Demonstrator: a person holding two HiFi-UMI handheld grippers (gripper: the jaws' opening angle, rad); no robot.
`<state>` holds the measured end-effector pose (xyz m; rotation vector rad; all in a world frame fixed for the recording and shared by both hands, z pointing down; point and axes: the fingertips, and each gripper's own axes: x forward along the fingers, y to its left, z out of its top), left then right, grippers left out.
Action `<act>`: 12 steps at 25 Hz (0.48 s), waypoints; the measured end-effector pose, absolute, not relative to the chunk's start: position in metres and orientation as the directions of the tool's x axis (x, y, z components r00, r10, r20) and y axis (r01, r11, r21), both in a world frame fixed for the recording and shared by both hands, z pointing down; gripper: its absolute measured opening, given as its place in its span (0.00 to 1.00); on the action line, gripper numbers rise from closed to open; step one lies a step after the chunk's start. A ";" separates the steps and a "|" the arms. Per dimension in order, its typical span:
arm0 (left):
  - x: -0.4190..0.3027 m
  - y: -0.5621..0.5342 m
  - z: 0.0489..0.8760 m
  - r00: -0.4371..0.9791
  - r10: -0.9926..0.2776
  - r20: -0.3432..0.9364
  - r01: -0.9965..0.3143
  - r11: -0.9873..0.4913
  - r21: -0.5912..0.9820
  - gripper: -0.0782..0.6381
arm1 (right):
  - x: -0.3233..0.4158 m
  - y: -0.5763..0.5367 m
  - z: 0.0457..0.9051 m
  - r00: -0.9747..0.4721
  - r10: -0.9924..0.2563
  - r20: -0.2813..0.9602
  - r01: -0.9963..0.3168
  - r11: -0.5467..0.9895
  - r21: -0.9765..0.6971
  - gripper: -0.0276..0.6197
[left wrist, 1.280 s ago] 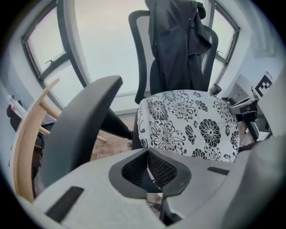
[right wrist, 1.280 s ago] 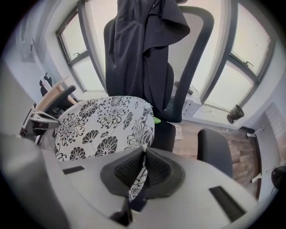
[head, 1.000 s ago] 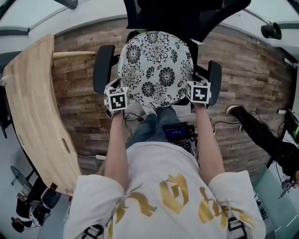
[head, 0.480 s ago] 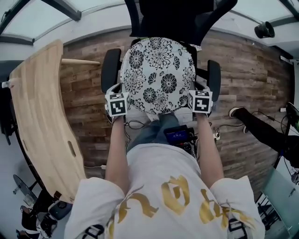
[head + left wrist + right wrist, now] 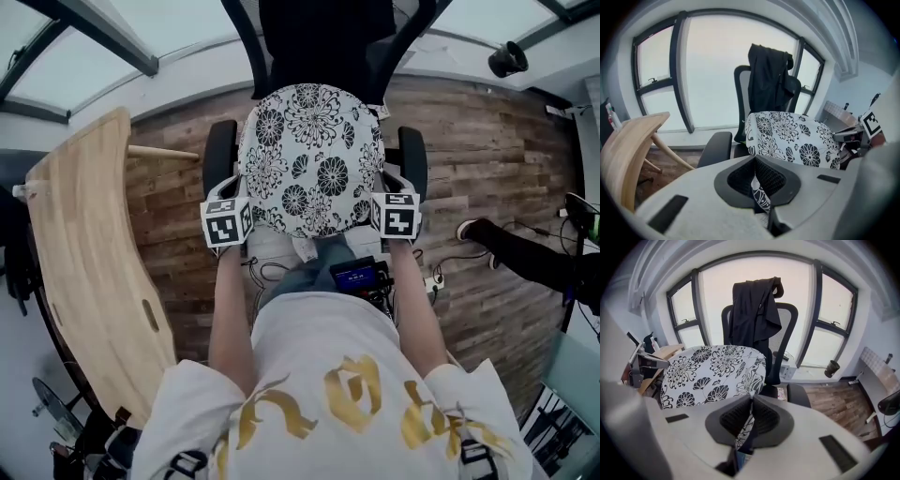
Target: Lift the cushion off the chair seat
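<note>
The round white cushion [image 5: 309, 155] with black flowers hangs above the black office chair [image 5: 323, 47], held up between both grippers. My left gripper [image 5: 242, 217] is shut on its near left edge, my right gripper [image 5: 380, 208] shut on its near right edge. In the left gripper view the cushion [image 5: 792, 138] spreads to the right and its fabric is pinched in my left gripper [image 5: 758, 190]. The right gripper view shows the cushion [image 5: 712, 371] to the left, with its edge clamped in my right gripper [image 5: 746, 425]. The seat beneath is hidden.
A black jacket [image 5: 754, 310] drapes over the chair back. The armrests [image 5: 219, 155] flank the cushion. A curved wooden table [image 5: 80, 253] stands at the left. A person's leg and shoe [image 5: 506, 246] lie at the right on the wood floor, with cables near them.
The cushion and both grippers have shifted slightly nearer and upward over the chair; the head view has tilted, showing more window frame. Both grips are unchanged.
</note>
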<state>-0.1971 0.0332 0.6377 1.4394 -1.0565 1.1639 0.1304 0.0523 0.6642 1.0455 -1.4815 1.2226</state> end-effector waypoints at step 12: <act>-0.191 -0.004 0.608 0.230 -0.140 0.963 -0.962 -0.183 0.203 0.13 | 0.141 0.033 0.625 -0.184 -0.159 0.970 -0.977 0.138 -0.163 0.07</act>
